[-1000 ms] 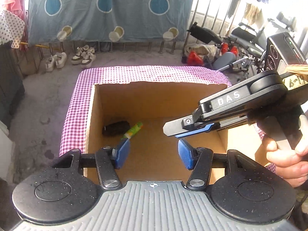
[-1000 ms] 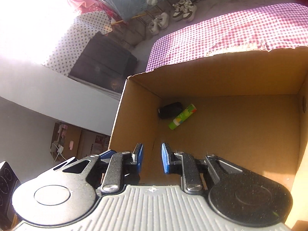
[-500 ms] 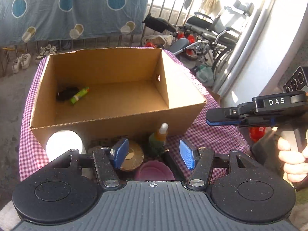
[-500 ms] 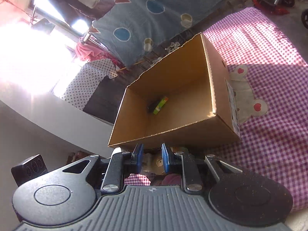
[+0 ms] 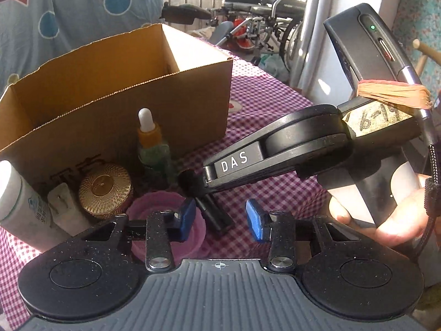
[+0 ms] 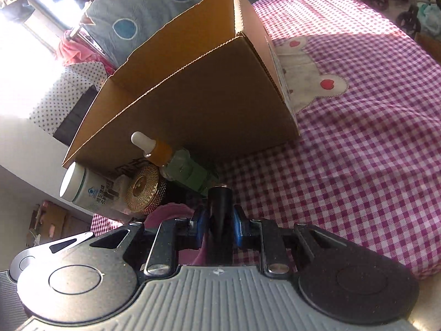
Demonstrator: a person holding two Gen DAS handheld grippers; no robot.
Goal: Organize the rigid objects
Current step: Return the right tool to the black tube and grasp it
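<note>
On the purple checked tablecloth (image 6: 358,143), several items stand before an open cardboard box (image 5: 137,96): a green dropper bottle (image 5: 153,149), a gold round jar (image 5: 104,187), a pink cup (image 5: 154,207), a white bottle (image 5: 16,201) and a white plug (image 5: 63,207). My right gripper (image 6: 219,226) is shut on a black tube (image 6: 219,201) just right of the pink cup (image 6: 168,215). In the left wrist view the right gripper (image 5: 198,184) reaches in from the right. The left gripper (image 5: 220,219) hovers over the tube's lower end (image 5: 217,218), its jaws closing, its pads clear of the tube.
A person's hand (image 5: 386,215) holds the right gripper's handle. Wheelchairs (image 5: 261,8) and a blue cloth with circles (image 5: 82,5) stand beyond the table. A bear patch (image 6: 311,71) lies on the tablecloth right of the box (image 6: 206,96).
Both grippers drew back from over the box and sank to the items in front of it. The right gripper now grips the black tube. The left jaws have narrowed.
</note>
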